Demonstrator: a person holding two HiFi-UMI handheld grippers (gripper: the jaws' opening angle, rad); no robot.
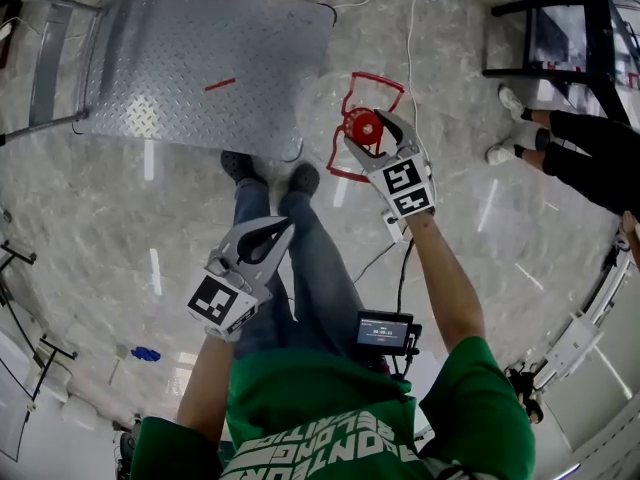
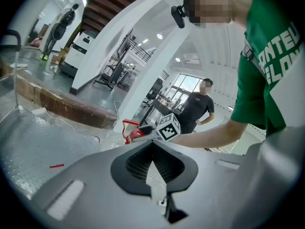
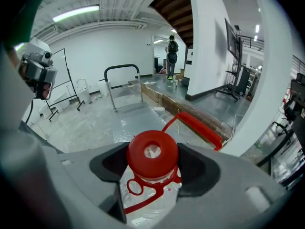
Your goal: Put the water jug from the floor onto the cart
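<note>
The clear water jug (image 1: 325, 116) stands on the floor just right of the cart, its red cap (image 1: 362, 126) and red carrying handle (image 1: 378, 84) on top. My right gripper (image 1: 374, 134) is shut on the jug, one jaw on each side of the cap (image 3: 152, 152); the clear body (image 3: 148, 199) shows below it. My left gripper (image 1: 262, 240) hangs by the person's left leg, shut and holding nothing (image 2: 153, 145). The cart (image 1: 200, 63) is a low checker-plate platform with a push bar (image 3: 121, 69).
A seated person (image 1: 585, 148) and a black table frame (image 1: 560, 28) are at the right. Cables (image 1: 412, 38) run over the marble floor behind the jug. Another person (image 2: 198, 109) stands further off. The holder's shoes (image 1: 270, 173) touch the cart's near edge.
</note>
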